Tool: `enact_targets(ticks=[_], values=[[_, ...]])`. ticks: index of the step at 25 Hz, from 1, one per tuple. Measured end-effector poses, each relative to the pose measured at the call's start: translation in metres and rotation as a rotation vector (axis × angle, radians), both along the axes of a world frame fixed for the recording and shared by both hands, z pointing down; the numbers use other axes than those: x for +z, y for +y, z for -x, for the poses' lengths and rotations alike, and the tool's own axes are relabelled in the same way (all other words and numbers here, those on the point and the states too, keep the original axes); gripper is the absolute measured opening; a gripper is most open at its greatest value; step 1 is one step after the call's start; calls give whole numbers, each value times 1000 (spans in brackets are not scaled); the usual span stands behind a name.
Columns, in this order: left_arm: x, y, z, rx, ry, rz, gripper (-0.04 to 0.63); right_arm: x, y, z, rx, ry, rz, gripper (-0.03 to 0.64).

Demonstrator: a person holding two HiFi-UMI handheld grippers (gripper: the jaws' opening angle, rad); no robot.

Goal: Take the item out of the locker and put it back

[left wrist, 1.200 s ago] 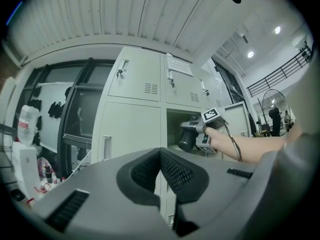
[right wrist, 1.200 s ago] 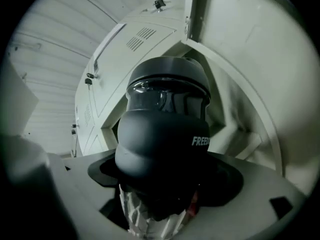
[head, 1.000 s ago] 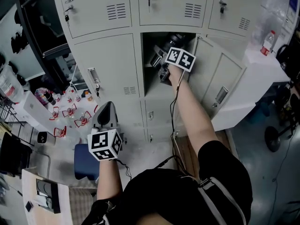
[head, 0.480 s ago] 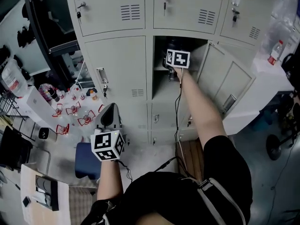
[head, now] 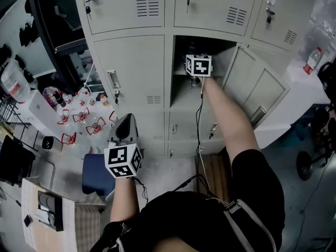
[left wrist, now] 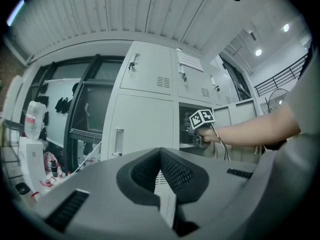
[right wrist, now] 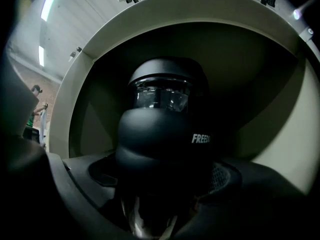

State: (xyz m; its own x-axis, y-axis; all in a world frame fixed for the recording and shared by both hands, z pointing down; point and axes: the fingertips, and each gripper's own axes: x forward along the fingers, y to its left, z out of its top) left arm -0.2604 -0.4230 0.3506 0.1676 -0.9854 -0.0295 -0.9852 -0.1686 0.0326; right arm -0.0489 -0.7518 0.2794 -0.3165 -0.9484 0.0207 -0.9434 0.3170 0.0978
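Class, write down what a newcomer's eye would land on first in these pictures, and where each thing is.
The right gripper reaches into the open locker, shut on a black item with a clear band. The left gripper hangs shut and empty, low down near a blue stool.

Overhead, the right gripper (head: 198, 66) blocks the black item (right wrist: 160, 129) inside the locker (head: 181, 91); its base is too dark to make out.

Wearing a black short-sleeved top (head: 199, 224) with a grey webbing strap (head: 236, 210) crossing it. Showing white cubes printed with black square markers (head: 123, 160) topping the dark grey moulded left gripper (left wrist: 160, 169) and right gripper (right wrist: 162, 179), black meshed pads (left wrist: 175, 171) lining both, thin black cables (head: 198, 119) trailing behind.
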Motion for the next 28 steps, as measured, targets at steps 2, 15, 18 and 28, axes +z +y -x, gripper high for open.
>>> enact_targets(ticks=[2,15,18,28], values=[[0,1,-3,4,1,2,12,3,0,1,-7,17,1,460],[10,1,-36,40,8,23,12,-16,79,-26,-27,-132,-150,477],[14,1,-50,61,10,30,12,-22,129,-35,-45,-157,-208,289],[21,4,-109,150,1,31,12,34,250,-49,-100,-149,-170,12]])
